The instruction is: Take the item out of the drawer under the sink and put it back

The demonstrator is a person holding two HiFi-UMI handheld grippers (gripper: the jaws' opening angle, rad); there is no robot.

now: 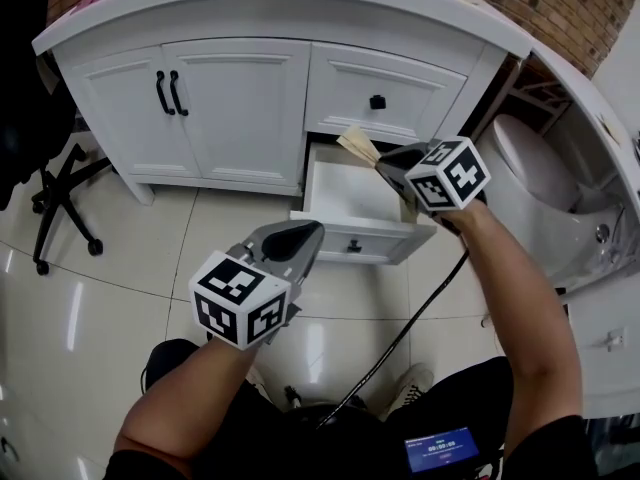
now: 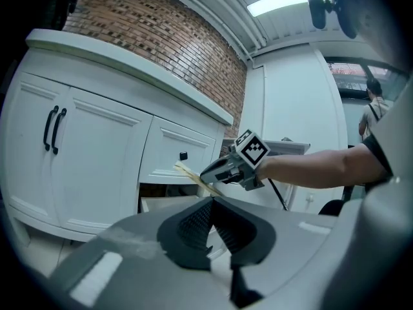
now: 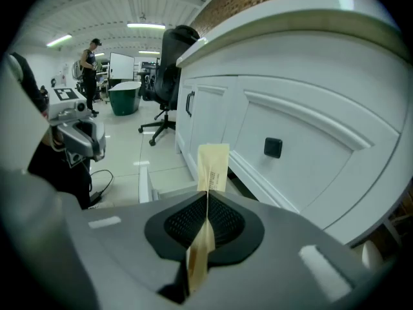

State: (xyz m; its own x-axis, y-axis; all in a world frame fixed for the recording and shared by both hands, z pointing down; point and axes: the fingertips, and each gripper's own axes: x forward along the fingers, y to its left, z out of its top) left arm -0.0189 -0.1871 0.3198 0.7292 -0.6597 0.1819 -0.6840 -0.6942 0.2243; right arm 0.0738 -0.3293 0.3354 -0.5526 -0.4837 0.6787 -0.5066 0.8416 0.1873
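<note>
A flat tan paper packet point(image 1: 358, 146) is clamped in my right gripper point(image 1: 386, 166), held just above the back of the open lower drawer point(image 1: 352, 244) of the white vanity. In the right gripper view the packet point(image 3: 212, 165) sticks up from between the shut jaws, with the drawer's rim point(image 3: 146, 185) below it. My left gripper point(image 1: 308, 232) hovers in front of the drawer, lower left of it, shut with nothing in it. The left gripper view shows the right gripper point(image 2: 227, 168) carrying the packet point(image 2: 192, 175) beside the vanity.
Above the open drawer is a closed drawer with a black knob point(image 1: 377, 101). Two cabinet doors with black handles point(image 1: 166, 92) are to the left. An office chair point(image 1: 62, 196) stands far left and a toilet point(image 1: 545, 173) right. A black cable point(image 1: 405, 333) trails over the tiled floor.
</note>
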